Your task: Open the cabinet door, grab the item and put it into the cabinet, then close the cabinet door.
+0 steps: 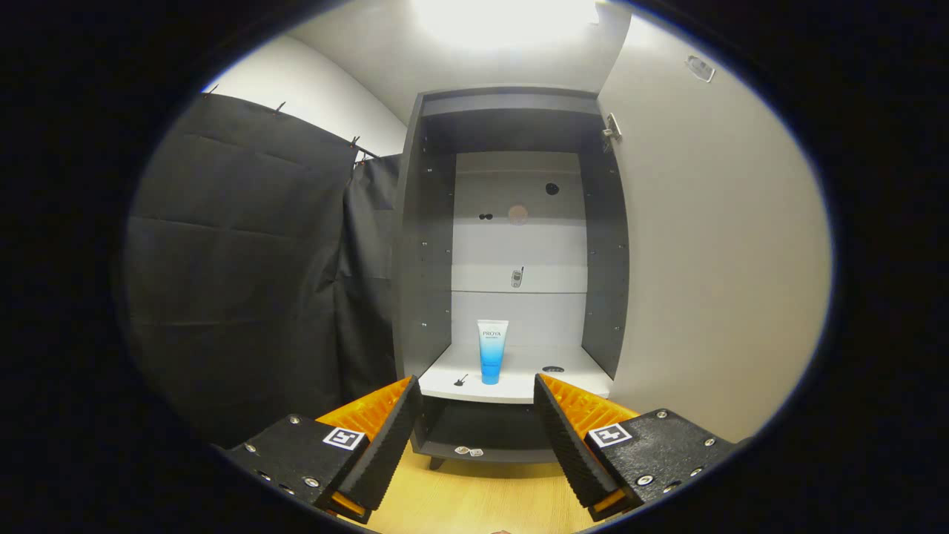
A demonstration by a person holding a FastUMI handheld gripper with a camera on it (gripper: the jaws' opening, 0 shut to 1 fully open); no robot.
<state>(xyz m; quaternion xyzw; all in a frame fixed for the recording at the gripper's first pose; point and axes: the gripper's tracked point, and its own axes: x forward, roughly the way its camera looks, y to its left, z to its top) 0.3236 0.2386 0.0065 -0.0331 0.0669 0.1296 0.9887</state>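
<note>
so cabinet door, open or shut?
Open: the door is swung wide right, the tube stands upright on the shelf. Gripper open, empty.

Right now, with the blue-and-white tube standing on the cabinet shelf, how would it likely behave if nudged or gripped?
The tube stands upright on its narrow cap end on the white shelf, so a nudge would probably tip it. It looks like soft plastic, likely yielding under squeeze and fairly light. The gripper is open, well short of it, beside the open door.
</note>
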